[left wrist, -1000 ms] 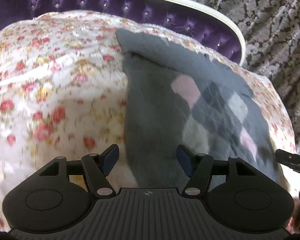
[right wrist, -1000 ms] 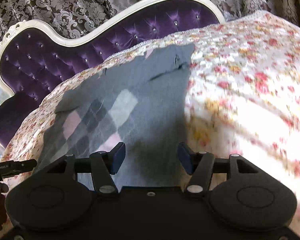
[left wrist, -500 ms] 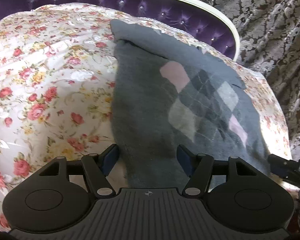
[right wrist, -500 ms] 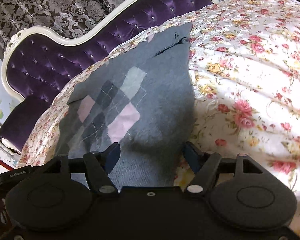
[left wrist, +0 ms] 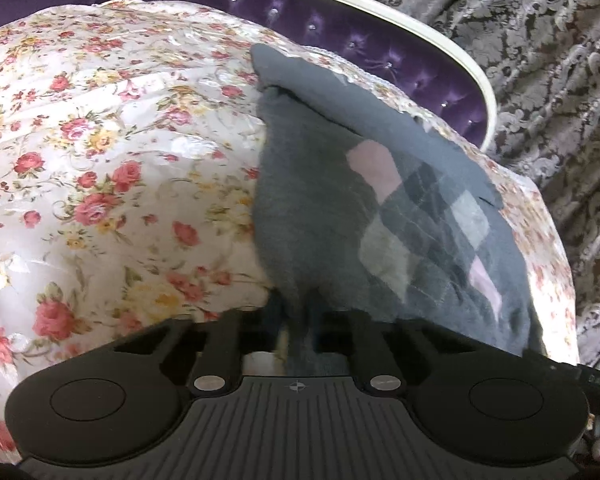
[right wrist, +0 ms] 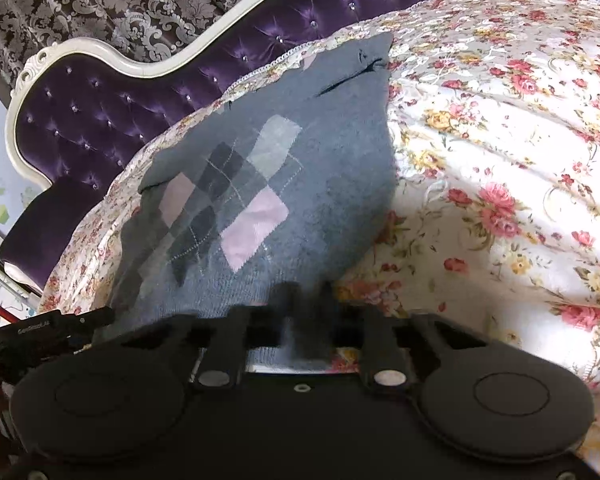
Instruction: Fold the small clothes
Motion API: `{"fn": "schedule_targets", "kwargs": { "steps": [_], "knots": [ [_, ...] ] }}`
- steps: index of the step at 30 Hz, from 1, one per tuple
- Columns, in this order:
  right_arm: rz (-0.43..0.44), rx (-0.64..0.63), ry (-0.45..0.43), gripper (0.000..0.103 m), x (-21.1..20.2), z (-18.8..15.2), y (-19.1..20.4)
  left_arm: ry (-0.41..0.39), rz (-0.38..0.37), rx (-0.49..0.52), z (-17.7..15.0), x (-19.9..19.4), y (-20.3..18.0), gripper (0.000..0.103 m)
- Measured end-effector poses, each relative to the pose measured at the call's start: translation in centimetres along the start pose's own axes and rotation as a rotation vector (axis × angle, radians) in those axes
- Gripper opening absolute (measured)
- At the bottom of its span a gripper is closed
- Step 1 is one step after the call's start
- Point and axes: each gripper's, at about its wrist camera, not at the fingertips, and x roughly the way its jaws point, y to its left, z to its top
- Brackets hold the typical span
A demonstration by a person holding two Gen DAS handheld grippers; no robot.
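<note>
A small grey knit garment with a pink, grey and dark argyle patch lies on a floral bedspread; it also shows in the right wrist view. My left gripper is shut on the garment's near edge at its left corner. My right gripper is shut on the same near edge at its right corner. The pinched cloth bunches up between each pair of fingers, which are blurred and partly hidden by the cloth.
A purple tufted headboard with a white frame runs behind the bedspread, and patterned curtains hang beyond it. The other gripper's tip shows at the edge of each view.
Both grippers were open and straddling the garment's near edge; now both have closed on it and the cloth is gathered between the fingers. Both views also sit slightly closer to the garment.
</note>
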Motion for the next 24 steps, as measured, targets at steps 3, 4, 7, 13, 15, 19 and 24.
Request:
{"fn": "schedule_targets", "kwargs": {
  "steps": [3,4,7,13,15,19,24],
  "knots": [
    [0.017,0.004,-0.02,0.013,-0.3,0.4,0.0,-0.053,-0.049,-0.03,1.2,-2.2,0.3,0.004],
    [0.026,0.004,-0.047,0.012,-1.1,0.8,0.1,-0.084,-0.066,-0.022,1.7,-3.5,0.0,0.004],
    [0.042,0.009,-0.13,0.01,-4.2,2.1,0.2,-0.133,-0.115,0.015,2.4,-6.4,-0.8,0.004],
    [0.045,0.018,-0.138,0.01,-7.0,2.5,-0.6,-0.064,-0.07,0.05,0.4,-5.4,-0.7,0.004],
    [0.028,0.032,-0.092,0.01,-5.8,1.7,-1.2,-0.033,-0.05,0.033,-0.3,-4.3,0.0,0.004],
    [0.002,0.064,-0.002,0.011,-3.4,0.2,-2.2,0.011,-0.028,0.022,-1.0,-2.7,0.9,0.006],
    [-0.009,0.086,0.026,0.019,-2.9,0.0,-2.7,0.003,-0.021,0.059,-1.0,-2.3,0.6,0.03]
  ]
}}
